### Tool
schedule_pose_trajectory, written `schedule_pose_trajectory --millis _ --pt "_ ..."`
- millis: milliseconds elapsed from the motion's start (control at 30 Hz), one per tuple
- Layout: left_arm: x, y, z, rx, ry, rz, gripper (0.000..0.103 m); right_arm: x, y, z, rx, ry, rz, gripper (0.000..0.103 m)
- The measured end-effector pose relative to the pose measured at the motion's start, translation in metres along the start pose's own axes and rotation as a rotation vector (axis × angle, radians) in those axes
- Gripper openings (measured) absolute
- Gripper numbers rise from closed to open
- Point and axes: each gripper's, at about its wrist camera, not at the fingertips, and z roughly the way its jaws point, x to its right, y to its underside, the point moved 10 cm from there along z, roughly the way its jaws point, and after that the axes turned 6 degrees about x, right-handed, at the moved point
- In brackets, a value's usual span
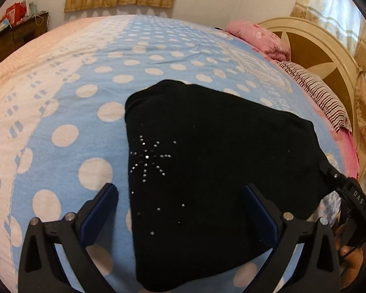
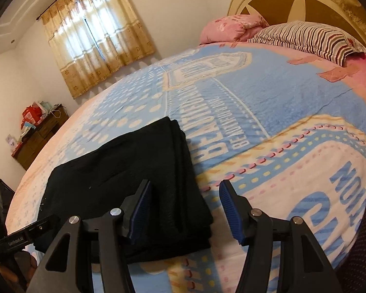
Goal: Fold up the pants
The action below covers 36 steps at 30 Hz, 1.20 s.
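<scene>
Black pants (image 1: 219, 146) lie folded into a compact stack on the blue polka-dot blanket (image 1: 85, 85), with a rhinestone star on the top layer. My left gripper (image 1: 180, 193) hovers over the stack's near left part, open wide, its blue pads clear of the cloth. In the right wrist view the pants (image 2: 134, 161) show stacked layers along their right edge. My right gripper (image 2: 186, 188) stands open above that edge, one pad over the cloth and the other over the blanket (image 2: 268, 97). Each gripper appears at the other view's margin: right gripper (image 1: 349, 190), left gripper (image 2: 19, 234).
A pink pillow (image 1: 258, 36) and a striped pillow (image 1: 317, 92) rest against the round headboard (image 1: 312, 48) at the right. A dark wooden dresser (image 2: 39, 136) with clutter stands by the curtained window (image 2: 97, 36). Blanket stretches beyond the pants on all sides.
</scene>
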Motion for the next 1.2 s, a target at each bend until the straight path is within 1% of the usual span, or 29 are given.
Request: schedule_pose_trajectory --millis 67,100,167,233,267,333,367,500,600,800,867,933,967,1000,1033,1067,1133,1167,1200 --pt "0.000 0.001 0.000 0.006 -0.011 0.006 0.103 0.003 0.005 0.004 -0.016 0.002 0.021 0.068" --pt "-0.001 0.001 0.000 0.006 -0.017 0.010 0.103 0.005 0.007 0.005 -0.011 0.000 0.036 0.070" --pt "-0.001 0.001 0.001 0.007 -0.017 0.004 0.103 0.008 0.008 0.005 0.001 -0.011 0.072 0.071" --pt "-0.002 0.000 0.001 0.006 -0.011 -0.006 0.103 0.005 0.010 0.005 -0.010 -0.018 0.081 0.071" --pt "-0.002 0.000 0.001 0.006 -0.012 -0.007 0.103 0.001 0.012 0.005 -0.027 -0.042 0.079 0.071" --pt "-0.002 0.001 0.001 0.007 -0.021 0.002 0.103 -0.012 0.017 0.006 -0.054 -0.115 0.095 0.072" --pt "-0.001 0.002 0.002 0.008 -0.027 0.009 0.103 -0.015 0.018 0.006 -0.059 -0.127 0.100 0.073" --pt "-0.001 0.002 0.003 0.005 -0.042 0.016 0.103 -0.018 0.021 0.009 -0.075 -0.115 0.068 0.073" --pt "0.000 0.002 0.005 0.002 -0.047 0.015 0.103 -0.018 0.023 0.012 -0.068 -0.092 0.050 0.073" --pt "0.000 0.001 0.008 -0.004 -0.058 0.025 0.103 -0.032 0.029 0.015 -0.056 -0.031 -0.078 0.085" --pt "0.000 0.001 0.008 -0.012 -0.058 0.027 0.103 -0.032 0.029 0.015 -0.051 -0.021 -0.081 0.086" --pt "0.000 0.001 0.009 -0.021 -0.057 0.025 0.103 -0.031 0.028 0.014 -0.056 -0.032 -0.067 0.085" --pt "0.000 0.001 0.008 -0.023 -0.054 0.025 0.102 -0.029 0.026 0.014 -0.060 -0.034 -0.062 0.079" --pt "0.002 0.000 0.008 -0.021 -0.046 0.027 0.098 -0.025 0.024 0.014 -0.061 -0.011 -0.066 0.071" --pt "0.004 0.000 0.007 -0.017 -0.035 0.032 0.088 -0.024 0.024 0.012 -0.062 -0.012 -0.071 0.059" --pt "0.007 -0.001 0.005 -0.013 -0.018 0.037 0.083 -0.025 0.024 0.011 -0.067 -0.024 -0.074 0.050" --pt "0.012 -0.001 0.003 -0.008 -0.007 0.045 0.070 -0.032 0.024 0.010 -0.075 -0.034 -0.103 0.040" --pt "0.014 -0.001 0.002 -0.006 -0.001 0.045 0.066 -0.037 0.025 0.008 -0.070 -0.019 -0.145 0.039" --pt "0.017 -0.002 0.001 -0.001 0.019 0.046 0.053 -0.040 0.026 0.007 -0.067 -0.010 -0.170 0.035"
